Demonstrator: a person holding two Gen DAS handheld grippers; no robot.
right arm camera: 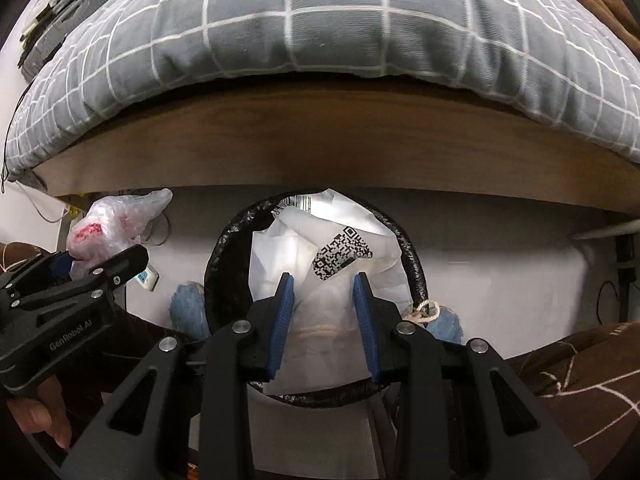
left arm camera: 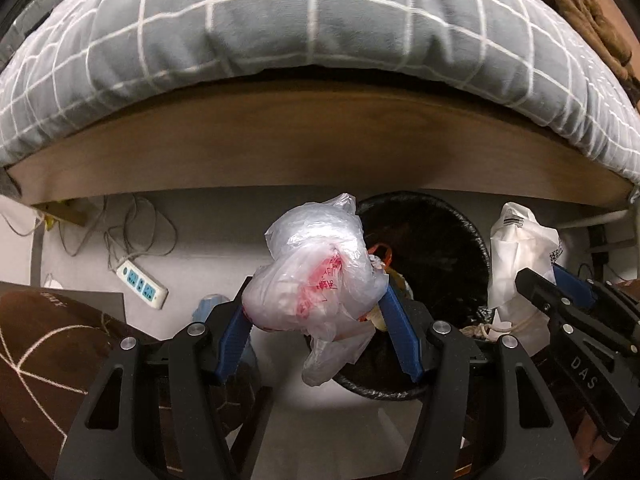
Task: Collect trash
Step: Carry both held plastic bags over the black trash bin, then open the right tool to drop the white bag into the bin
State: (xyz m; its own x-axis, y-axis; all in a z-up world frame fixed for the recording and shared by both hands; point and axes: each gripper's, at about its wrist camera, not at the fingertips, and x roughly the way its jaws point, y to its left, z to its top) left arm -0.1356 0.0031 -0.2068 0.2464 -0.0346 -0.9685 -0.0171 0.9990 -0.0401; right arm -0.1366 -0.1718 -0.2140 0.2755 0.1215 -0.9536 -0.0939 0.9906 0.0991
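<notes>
Right wrist, white bag (right arm camera: 320, 264) hiding bin (right arm camera: 224, 248) interior

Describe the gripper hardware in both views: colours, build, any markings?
Both match: the left gripper and right gripper have matte black skeletal linkage arms with triangular cutouts, silver round pivot bolts, and blue ribbed finger pads. The left one's side reads "GenRobot.AI"; the right one's shows "DAS". No cables visible. A bare hand grips the left handle.

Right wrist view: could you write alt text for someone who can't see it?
The right gripper, with blue fingers, holds a white paper bag bearing a QR code over a black-lined trash bin. At left, the left gripper holds a crumpled clear plastic bag; a grey checked quilt hangs over the wooden bed edge above.
</notes>
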